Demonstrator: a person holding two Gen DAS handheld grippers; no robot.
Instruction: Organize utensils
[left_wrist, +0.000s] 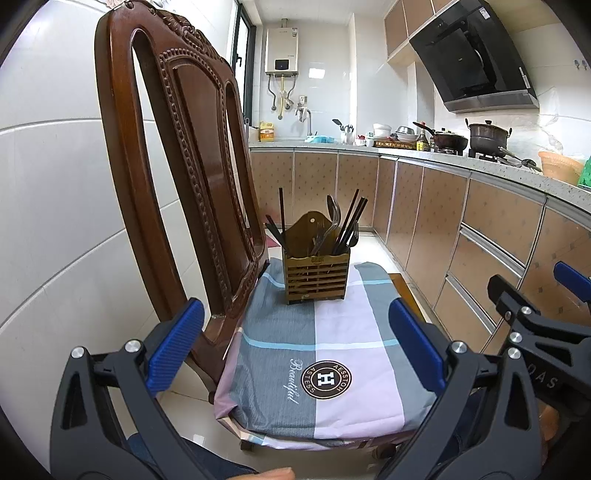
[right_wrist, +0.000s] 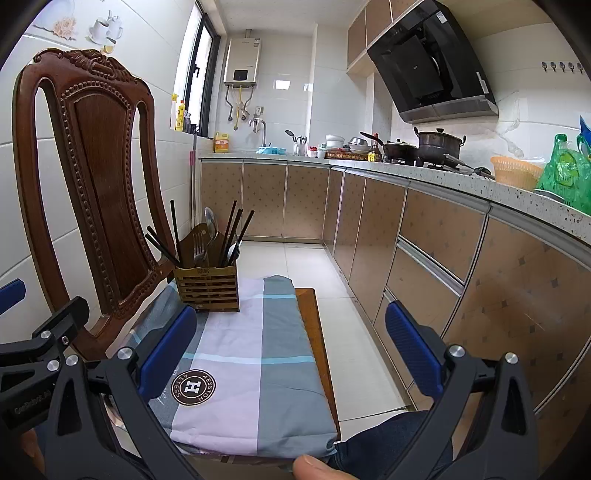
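Carved dark-wood chair (left_wrist: 177, 155) carries a checked grey-and-lilac cushion (left_wrist: 332, 332); the slatted wooden utensil caddy (left_wrist: 317, 275) sits at its far end, 12 o'clock from you. Left tongs (left_wrist: 295, 343) and right tongs (right_wrist: 290, 343) both gape wide, empty, well short of it. Go in high and pick one black chopstick (right_wrist: 174, 230) by its top. Caddy compartments and the tangled spoon (left_wrist: 334, 216) and fork are hard to separate; cushion's near edge is cut off.

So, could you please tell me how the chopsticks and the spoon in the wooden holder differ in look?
The chopsticks are thin, straight, dark sticks, and there are several; the spoon is a single shiny metal piece with a rounded bowl pointing up. The chopsticks fan out at slants, while the spoon stands nearer upright. Both sit in the wooden holder on the chair's cushion.
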